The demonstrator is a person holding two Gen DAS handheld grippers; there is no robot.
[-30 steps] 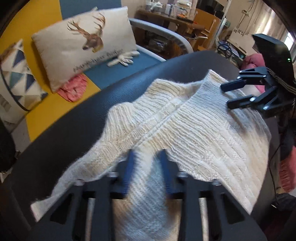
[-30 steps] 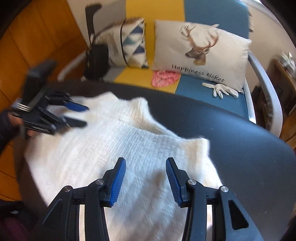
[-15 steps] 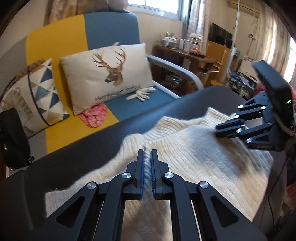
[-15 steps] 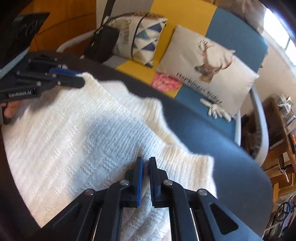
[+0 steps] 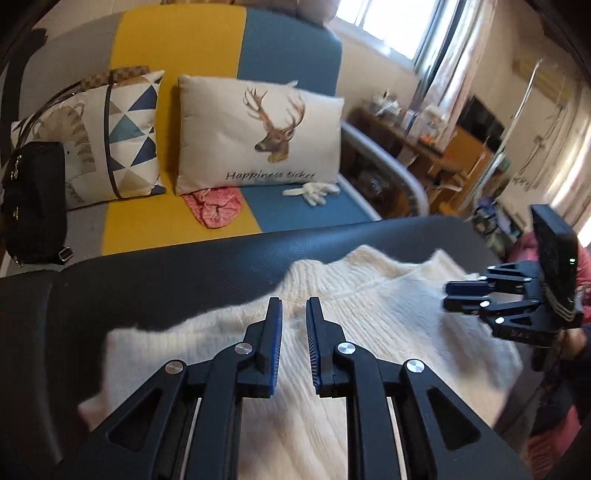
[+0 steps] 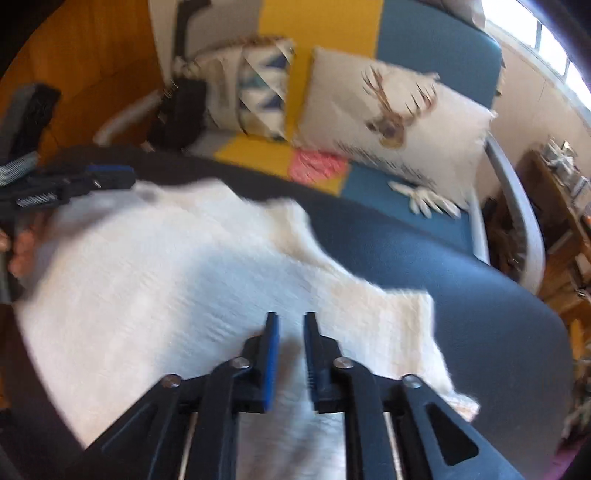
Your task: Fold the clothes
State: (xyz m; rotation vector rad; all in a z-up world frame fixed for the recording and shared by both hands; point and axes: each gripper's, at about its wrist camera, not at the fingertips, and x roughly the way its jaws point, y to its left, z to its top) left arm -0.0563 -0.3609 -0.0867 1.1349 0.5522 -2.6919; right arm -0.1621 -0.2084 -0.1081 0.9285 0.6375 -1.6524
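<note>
You're in a lived-in home, a sitting room by the look of it: a yellow-and-blue sofa [image 5: 207, 48] facing you, a deer cushion [image 5: 258, 136] and a triangle-patterned cushion [image 5: 122, 136] propped on it, a black handbag [image 5: 33, 199] beside them. Off to your right, a curtained window [image 5: 391, 26] and a cluttered wooden sideboard [image 5: 413, 133].

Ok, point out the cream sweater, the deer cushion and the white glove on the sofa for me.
cream sweater [image 5: 388, 321], left wrist view, on the ribbed knit ahead of the fingers.
deer cushion [image 5: 258, 136], left wrist view, on the printed deer's neck.
white glove [image 5: 314, 192], left wrist view, on its palm.
</note>
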